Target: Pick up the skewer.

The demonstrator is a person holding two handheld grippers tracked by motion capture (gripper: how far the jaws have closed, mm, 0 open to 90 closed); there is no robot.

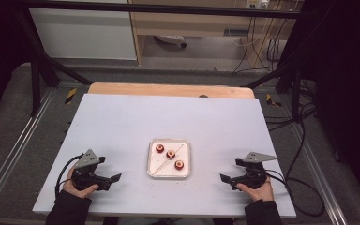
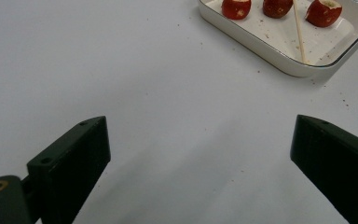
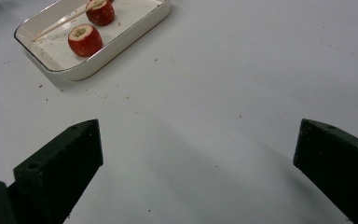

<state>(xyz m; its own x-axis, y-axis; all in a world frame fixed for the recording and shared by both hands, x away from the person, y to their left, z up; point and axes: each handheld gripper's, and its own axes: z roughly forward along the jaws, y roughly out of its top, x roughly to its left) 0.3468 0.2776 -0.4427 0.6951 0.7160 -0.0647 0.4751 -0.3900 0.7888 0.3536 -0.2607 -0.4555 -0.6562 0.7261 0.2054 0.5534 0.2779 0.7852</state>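
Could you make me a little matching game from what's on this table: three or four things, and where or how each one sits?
Things:
1. tray
2. wooden stick
3. left gripper
4. right gripper

Descriptions:
A. lies slantwise inside the tray
B. open, at the table's left side
C. holds three red fruits
D. open, at the table's right side

Pairs: 1-C, 2-A, 3-B, 4-D

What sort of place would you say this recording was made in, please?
Probably a lab or workshop recording station, not a kitchen. A white table stands inside a black metal frame, loose cables trail over the floor, and a person holds the left gripper and right gripper beside a white tray of cored red fruits.
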